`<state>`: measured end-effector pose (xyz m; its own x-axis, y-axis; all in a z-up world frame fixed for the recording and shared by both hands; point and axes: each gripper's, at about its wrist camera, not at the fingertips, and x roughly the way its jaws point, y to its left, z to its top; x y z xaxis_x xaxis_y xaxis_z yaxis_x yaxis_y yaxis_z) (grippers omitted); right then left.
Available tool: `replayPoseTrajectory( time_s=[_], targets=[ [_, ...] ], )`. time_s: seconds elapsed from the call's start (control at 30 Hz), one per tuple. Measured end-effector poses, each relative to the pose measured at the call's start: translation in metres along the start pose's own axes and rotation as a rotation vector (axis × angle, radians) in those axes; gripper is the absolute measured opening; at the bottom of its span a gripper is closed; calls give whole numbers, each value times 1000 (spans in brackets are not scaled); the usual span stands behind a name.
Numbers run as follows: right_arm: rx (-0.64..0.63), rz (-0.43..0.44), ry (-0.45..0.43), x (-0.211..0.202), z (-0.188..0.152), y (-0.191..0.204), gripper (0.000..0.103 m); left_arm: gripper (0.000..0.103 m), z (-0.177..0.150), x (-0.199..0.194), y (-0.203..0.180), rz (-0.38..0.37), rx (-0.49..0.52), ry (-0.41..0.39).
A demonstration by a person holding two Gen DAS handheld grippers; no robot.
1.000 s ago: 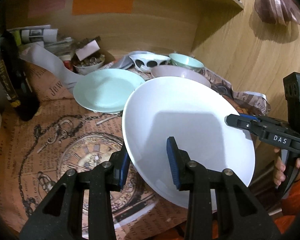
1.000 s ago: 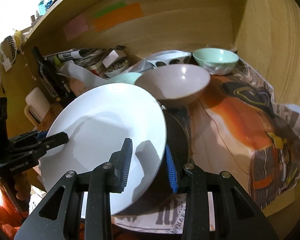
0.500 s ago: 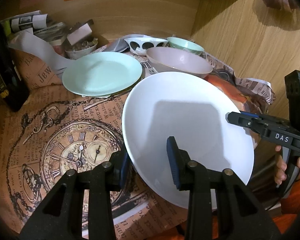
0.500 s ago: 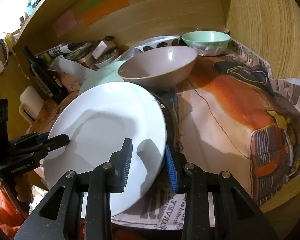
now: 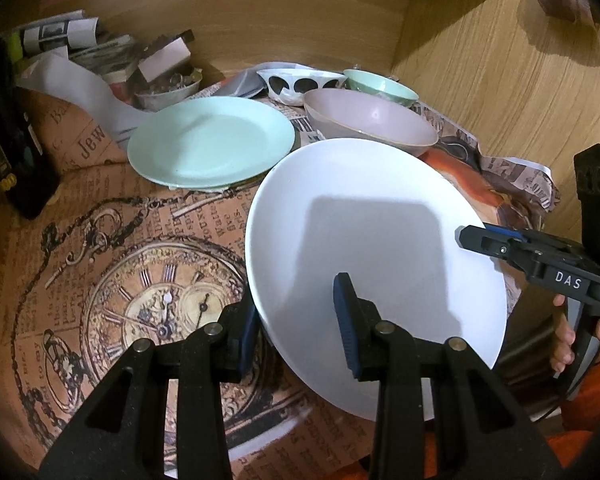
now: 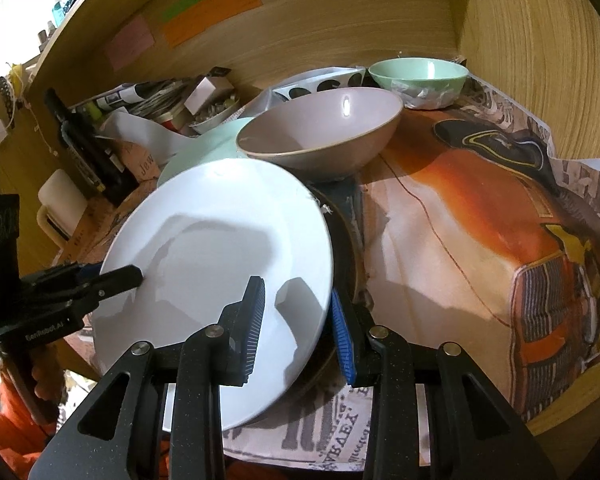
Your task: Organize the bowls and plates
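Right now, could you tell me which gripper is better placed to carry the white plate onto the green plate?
Left. The left gripper holds the white plate on the edge nearer the green plate.

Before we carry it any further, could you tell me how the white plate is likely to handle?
The white plate looks rigid and glossy, so it may slip. Each claw, left and right, pinches only its rim, so it could tilt. It is probably breakable near the pink bowl.

Wood-panelled alcove walls; coloured paper strips stuck on; dim light.
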<state>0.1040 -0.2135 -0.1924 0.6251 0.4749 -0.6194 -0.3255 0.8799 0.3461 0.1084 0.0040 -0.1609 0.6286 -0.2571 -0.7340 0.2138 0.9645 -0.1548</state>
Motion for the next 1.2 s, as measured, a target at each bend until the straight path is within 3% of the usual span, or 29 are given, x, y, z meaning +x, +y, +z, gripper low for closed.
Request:
replayPoseTrajectory(
  time_s=[0.73,0.9,1.0,1.2],
  targets=[
    [12,22,28,-1,5,-4,32,38,12,19,7,-6,-20,28],
    [-5,-1,18,-6,5,-3,32,38,13,23,2,22,12,21],
    [-33,-65,9,-7,4,-3,32,38,13,24,-2,47,40,0],
    [-38,-63,-11,-7,6,-4,32,38,16,24,-2,48,47,-24]
  ],
)
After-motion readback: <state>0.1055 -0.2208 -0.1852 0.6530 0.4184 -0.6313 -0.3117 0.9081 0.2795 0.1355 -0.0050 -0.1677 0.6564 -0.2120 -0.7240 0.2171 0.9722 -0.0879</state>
